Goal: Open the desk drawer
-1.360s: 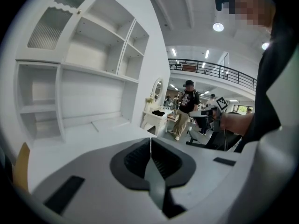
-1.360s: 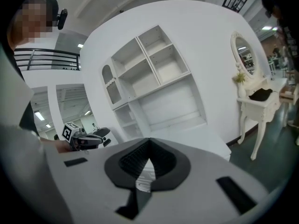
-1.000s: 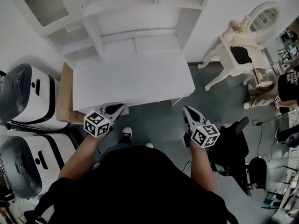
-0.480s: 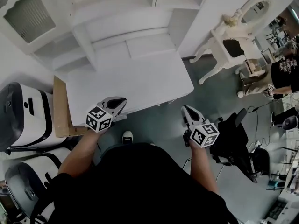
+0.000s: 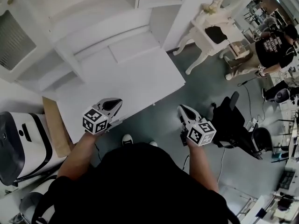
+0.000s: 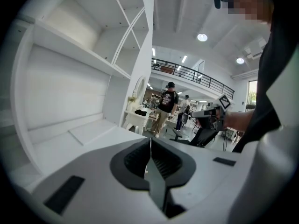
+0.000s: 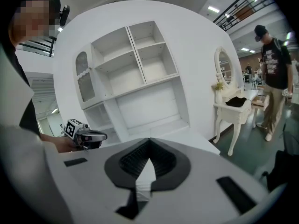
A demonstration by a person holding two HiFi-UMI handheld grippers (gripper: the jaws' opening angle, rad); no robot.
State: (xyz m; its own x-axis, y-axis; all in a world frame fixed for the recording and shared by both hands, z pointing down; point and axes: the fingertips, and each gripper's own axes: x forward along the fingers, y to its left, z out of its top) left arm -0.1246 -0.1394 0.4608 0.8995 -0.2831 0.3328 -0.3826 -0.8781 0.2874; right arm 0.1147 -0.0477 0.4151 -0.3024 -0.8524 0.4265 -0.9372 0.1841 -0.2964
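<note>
hovering with closed, empty fingers: left gripper (image 5: 113,103) at the desk (image 5: 133,83) edge, right gripper (image 5: 183,110) off it.

Grey floor (image 5: 201,94): white desk (image 5: 122,84), white vanity table (image 5: 205,28), black office chair (image 5: 234,125) standing on it.
</note>
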